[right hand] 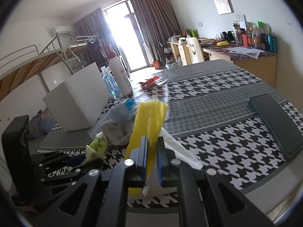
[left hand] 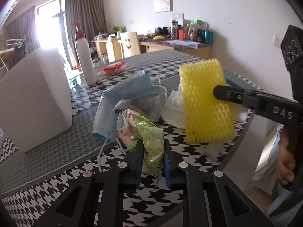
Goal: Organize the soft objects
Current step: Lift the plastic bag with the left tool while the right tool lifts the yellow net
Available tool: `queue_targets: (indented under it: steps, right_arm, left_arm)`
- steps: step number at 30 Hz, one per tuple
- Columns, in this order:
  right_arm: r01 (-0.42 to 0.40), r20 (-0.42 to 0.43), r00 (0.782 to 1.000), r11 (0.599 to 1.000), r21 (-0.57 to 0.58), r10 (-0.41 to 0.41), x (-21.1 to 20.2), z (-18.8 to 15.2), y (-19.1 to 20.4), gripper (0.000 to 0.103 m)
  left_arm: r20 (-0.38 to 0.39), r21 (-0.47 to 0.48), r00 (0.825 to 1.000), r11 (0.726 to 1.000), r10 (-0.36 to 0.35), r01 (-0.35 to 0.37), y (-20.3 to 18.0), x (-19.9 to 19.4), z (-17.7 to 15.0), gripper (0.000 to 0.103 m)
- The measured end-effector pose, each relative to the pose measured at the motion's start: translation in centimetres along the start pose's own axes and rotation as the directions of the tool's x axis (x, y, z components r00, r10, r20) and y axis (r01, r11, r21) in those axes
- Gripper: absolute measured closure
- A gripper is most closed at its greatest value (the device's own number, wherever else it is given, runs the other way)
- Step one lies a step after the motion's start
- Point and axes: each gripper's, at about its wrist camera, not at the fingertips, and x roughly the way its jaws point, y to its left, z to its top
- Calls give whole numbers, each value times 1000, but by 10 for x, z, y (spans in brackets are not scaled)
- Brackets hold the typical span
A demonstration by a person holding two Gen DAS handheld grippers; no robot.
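My left gripper (left hand: 153,147) is shut on a crumpled green plastic wrapper (left hand: 149,132) at the near edge of the pile. My right gripper (right hand: 152,143) is shut on a yellow foam net sleeve (right hand: 149,117) and holds it above the table; the sleeve also shows in the left wrist view (left hand: 205,102). The pile holds a blue face mask (left hand: 121,98), a grey cloth (left hand: 144,102) and white tissue (left hand: 174,107). The green wrapper also shows left of the sleeve in the right wrist view (right hand: 97,145).
A white foam block (left hand: 36,98) stands at left, with a white pump bottle (left hand: 85,56) and a red packet (left hand: 113,68) behind. A dark phone (right hand: 276,123) lies at right on the houndstooth table (right hand: 217,132). A blue bottle (right hand: 109,83) stands behind the block.
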Motion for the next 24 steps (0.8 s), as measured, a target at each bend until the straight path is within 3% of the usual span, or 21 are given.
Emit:
queue_targets:
  steps: [10, 24]
  right_arm:
    - [-2, 23, 1000, 999, -40, 3, -11, 2, 17, 91]
    - [-2, 56, 998, 996, -90, 7, -24, 3, 40, 91]
  left_arm:
    - [57, 1, 998, 1000, -4, 4, -1, -27, -2, 82]
    - [121, -42, 989, 996, 79, -74, 11, -54, -5, 82]
